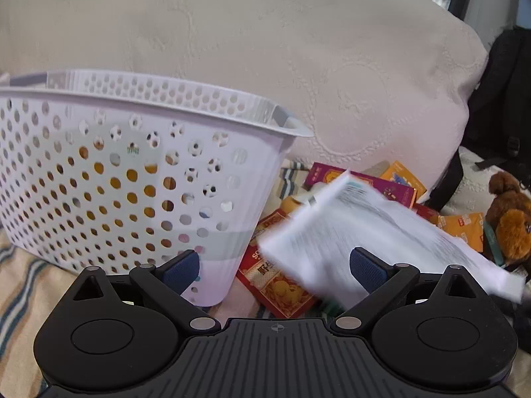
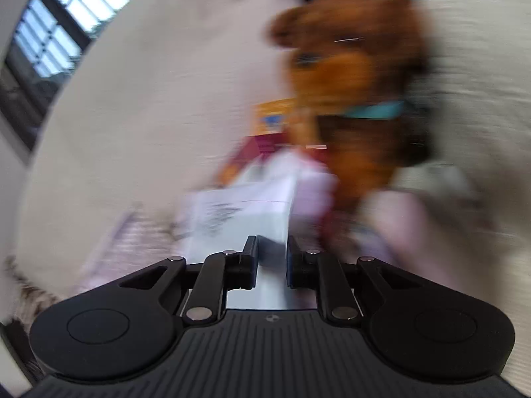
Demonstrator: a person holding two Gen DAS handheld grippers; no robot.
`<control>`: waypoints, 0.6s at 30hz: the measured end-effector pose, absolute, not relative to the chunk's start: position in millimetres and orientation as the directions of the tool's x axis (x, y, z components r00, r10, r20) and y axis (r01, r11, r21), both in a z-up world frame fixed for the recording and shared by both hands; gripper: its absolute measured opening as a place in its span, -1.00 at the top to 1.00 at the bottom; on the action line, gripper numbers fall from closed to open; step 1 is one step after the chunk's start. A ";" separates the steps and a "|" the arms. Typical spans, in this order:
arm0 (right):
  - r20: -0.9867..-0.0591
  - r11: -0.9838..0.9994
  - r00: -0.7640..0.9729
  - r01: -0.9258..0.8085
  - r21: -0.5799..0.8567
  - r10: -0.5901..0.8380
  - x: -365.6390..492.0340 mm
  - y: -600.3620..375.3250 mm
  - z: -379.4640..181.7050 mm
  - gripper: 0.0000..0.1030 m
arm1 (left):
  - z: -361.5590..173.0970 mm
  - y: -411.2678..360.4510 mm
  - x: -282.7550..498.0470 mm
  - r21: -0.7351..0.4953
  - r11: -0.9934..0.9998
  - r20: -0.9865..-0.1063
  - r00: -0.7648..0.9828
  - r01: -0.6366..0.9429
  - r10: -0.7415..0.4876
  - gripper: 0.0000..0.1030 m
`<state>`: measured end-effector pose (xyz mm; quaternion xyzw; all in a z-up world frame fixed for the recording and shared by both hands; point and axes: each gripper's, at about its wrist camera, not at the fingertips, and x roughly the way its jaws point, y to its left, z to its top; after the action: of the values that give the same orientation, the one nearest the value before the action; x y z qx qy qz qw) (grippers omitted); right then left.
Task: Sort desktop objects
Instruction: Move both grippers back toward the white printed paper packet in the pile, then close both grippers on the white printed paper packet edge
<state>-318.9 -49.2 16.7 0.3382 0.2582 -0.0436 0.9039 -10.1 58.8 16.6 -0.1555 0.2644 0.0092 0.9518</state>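
A white printed paper box (image 2: pixel 242 212) is clamped between the fingers of the right gripper (image 2: pixel 272 258) and is held above the pile of red and orange packets (image 1: pixel 282 278) on the bed. The fingers of the left gripper (image 1: pixel 273 265) are wide apart and nothing is held. The white perforated plastic basket (image 1: pixel 132 165) stands just beside the pile. The box should probably be lifted over the rim before it is released, and the brown plush toy (image 1: pixel 507 219) avoided.

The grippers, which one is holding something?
The right gripper. It is shut on the white printed box, which sticks out in front of it. The left gripper is wide open with nothing between its fingers.
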 end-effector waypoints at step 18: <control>-0.546 0.845 0.824 0.393 0.362 -0.150 -328.4 -45.3 -8.1 0.93 | 6.1 62.5 -2.6 -0.125 0.989 -0.680 0.733 -0.073 -0.032 -0.97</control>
<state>-328.4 -45.3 -8.1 0.2363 0.2575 -0.1468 0.9254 -2.6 62.5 6.1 -0.0718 0.3653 0.0108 0.9280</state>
